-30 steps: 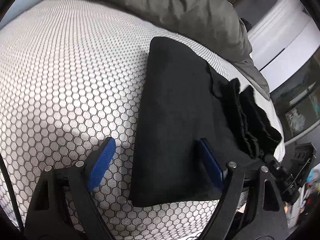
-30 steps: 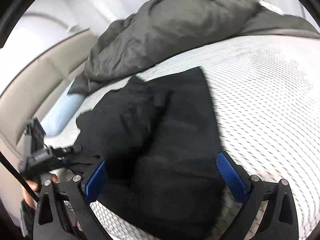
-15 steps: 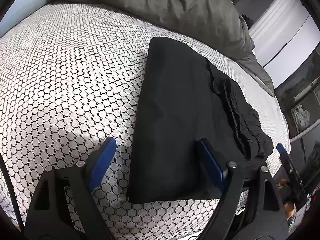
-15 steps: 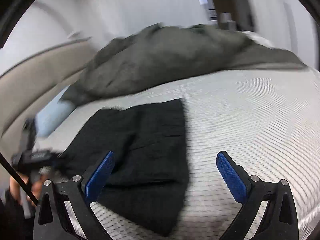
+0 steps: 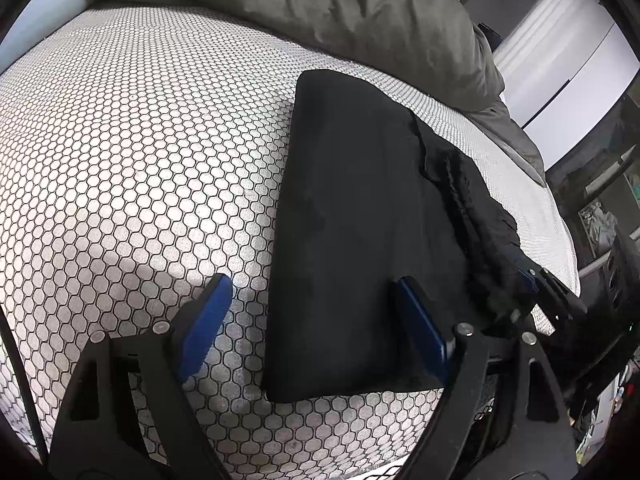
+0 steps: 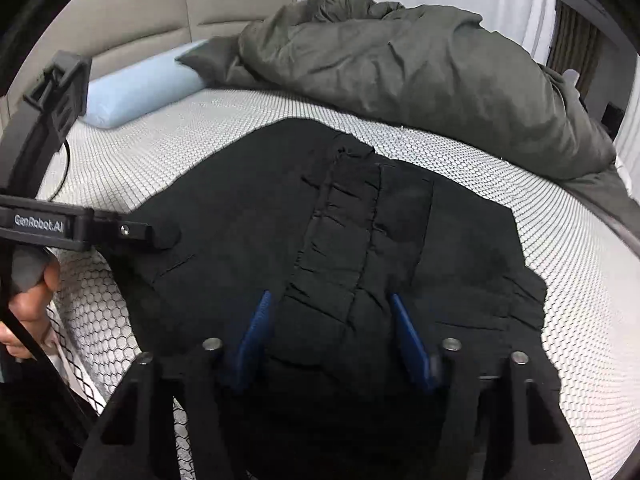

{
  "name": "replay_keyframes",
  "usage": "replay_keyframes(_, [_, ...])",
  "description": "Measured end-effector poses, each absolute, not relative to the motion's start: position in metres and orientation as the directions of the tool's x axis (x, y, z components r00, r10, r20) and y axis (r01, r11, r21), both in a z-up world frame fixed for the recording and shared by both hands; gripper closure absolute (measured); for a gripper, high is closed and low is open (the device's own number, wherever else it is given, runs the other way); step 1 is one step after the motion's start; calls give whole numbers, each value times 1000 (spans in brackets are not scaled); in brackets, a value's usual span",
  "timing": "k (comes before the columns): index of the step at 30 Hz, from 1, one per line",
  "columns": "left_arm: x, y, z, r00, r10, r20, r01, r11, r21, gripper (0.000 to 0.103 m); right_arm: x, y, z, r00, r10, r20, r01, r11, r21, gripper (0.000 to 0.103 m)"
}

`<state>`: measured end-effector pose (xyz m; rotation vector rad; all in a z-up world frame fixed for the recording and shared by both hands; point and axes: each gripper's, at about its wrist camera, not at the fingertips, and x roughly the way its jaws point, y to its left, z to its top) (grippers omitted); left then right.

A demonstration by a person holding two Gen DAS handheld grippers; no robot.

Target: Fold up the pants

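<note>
- Pants (image 5: 360,232) are laid folded on the bed (image 5: 140,140), a long black slab with the gathered waistband (image 6: 340,232) along one side (its elastic puckers are seen best from the right wrist).
- Left gripper (image 5: 312,312) is held with its blue pads (image 5: 204,316) spread wide; the pants' near edge is framed between them, and nothing is gripped.
- Right gripper (image 6: 328,332) is set low over the waistband with its fingers parted on either side of a raised ridge of cloth; whether the cloth is pinched cannot be told.
- Duvet (image 6: 420,64) is heaped behind the pants, with a pillow (image 6: 140,88) beside it.
</note>
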<state>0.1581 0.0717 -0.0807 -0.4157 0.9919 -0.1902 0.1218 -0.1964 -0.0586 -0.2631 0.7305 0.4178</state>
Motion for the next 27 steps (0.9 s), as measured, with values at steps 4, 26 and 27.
replay_keyframes(4, [157,73,-79,540,-348,-766,-30,902,-431,21,117,-246,-49,682,351,-641,-373,921,108,63])
replay_keyframes(26, [163,63,-73,542,-300,-785,-51,921,-387,21,63,-343,-37,728,421,-540,-231,893,385,36])
replay_keyframes(27, [162,63,-73,542,-300,-785,-49,921,-386,21,72,-338,-39,716,406,-568,-215,902,374,36])
